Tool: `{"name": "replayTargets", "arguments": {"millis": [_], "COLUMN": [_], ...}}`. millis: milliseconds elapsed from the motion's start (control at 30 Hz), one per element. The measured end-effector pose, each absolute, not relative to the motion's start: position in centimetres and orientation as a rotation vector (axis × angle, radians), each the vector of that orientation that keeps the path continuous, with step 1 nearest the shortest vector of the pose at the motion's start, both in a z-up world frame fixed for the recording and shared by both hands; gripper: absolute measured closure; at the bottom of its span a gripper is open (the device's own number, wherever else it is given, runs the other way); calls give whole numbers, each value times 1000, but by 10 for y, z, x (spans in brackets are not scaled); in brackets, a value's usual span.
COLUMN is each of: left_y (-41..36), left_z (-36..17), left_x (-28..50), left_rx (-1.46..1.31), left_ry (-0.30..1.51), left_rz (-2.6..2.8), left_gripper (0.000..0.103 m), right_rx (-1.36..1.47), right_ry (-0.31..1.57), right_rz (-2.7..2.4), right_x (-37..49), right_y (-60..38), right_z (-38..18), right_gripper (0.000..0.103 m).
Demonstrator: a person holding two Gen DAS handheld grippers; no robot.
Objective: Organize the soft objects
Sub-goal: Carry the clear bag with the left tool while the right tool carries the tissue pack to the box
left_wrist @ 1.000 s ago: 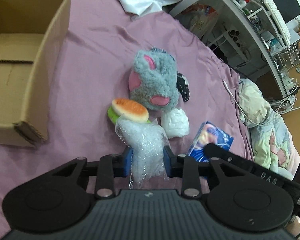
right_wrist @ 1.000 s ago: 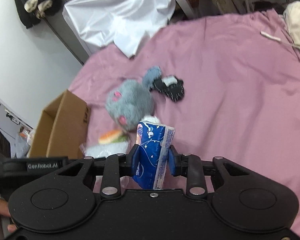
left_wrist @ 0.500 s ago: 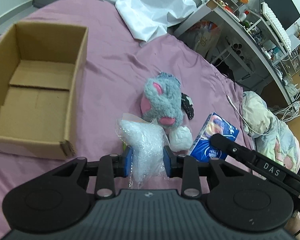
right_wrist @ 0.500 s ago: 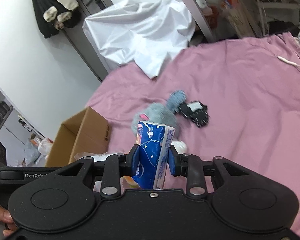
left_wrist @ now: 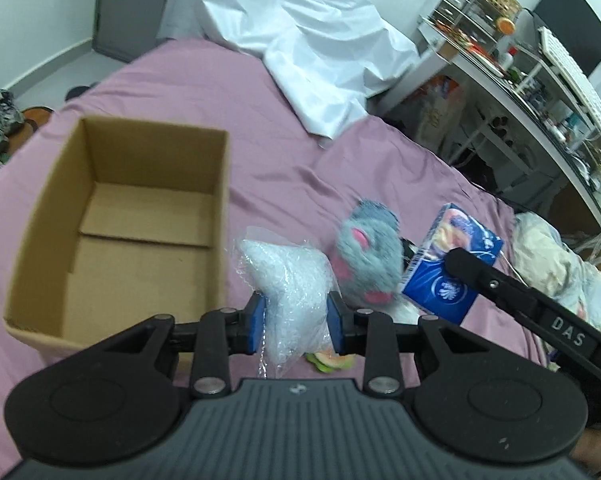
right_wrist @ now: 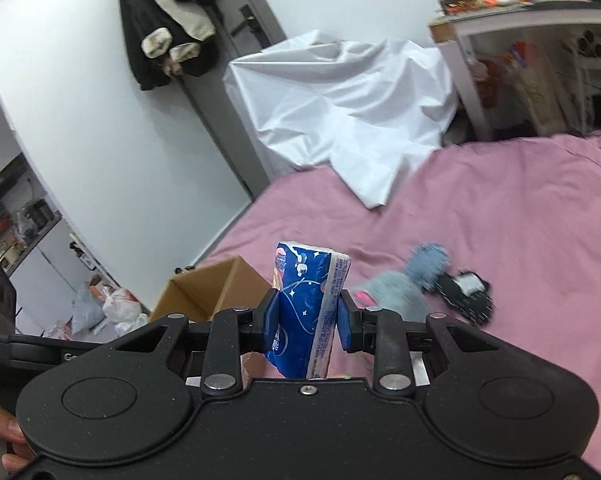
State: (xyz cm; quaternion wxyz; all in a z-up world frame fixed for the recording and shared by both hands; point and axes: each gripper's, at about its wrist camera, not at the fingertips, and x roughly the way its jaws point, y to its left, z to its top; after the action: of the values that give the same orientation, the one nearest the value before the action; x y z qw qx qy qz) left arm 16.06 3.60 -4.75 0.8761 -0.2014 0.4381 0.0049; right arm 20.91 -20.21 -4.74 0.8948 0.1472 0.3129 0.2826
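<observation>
Left gripper [left_wrist: 295, 318]: its blue pads are pressing in on both sides of a clear plastic bag of white stuffing [left_wrist: 288, 280], jaws standing narrowly apart, and it is holding the bag clear of the bed.
Right gripper [right_wrist: 307, 322]: its pads are clamping a blue tissue pack [right_wrist: 306, 304] upright between them, jaws only a little way open; the pack is hanging above the bed, right of the left gripper.
Cardboard box [left_wrist: 120, 216]: sitting open on the pink bedsheet [left_wrist: 260, 140], left of the stuffing bag, its inside showing only bare cardboard.
Grey plush toy [left_wrist: 368, 256]: lying on the sheet just beyond the bag, between it and the tissue pack, pink patches showing.
Black glove [right_wrist: 464, 296]: lying on the sheet touching the plush toy's far right side.
Burger toy [left_wrist: 332, 361]: peeking out below the bag, near the left gripper's right finger, mostly hidden.
White sheet [right_wrist: 340, 116]: lying crumpled at the far edge of the bed.
Desk [left_wrist: 540, 92]: standing far right, crowded with small items too blurred to name.
</observation>
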Motion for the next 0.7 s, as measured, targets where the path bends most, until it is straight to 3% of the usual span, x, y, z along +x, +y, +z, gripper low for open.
{"name": "replayTargets", "arguments": {"millis": [700], "left_y": [119], "left_z": [-23], "left_x": [178], "left_rx": [-376], "left_ry": [840], "left_rz": [189], "left_gripper": [72], "right_rx": [224], "right_ry": [620], "right_rz": [711], "right_x": [232], "right_y": [-130], "right_z": [-29], "right_gripper": [74]}}
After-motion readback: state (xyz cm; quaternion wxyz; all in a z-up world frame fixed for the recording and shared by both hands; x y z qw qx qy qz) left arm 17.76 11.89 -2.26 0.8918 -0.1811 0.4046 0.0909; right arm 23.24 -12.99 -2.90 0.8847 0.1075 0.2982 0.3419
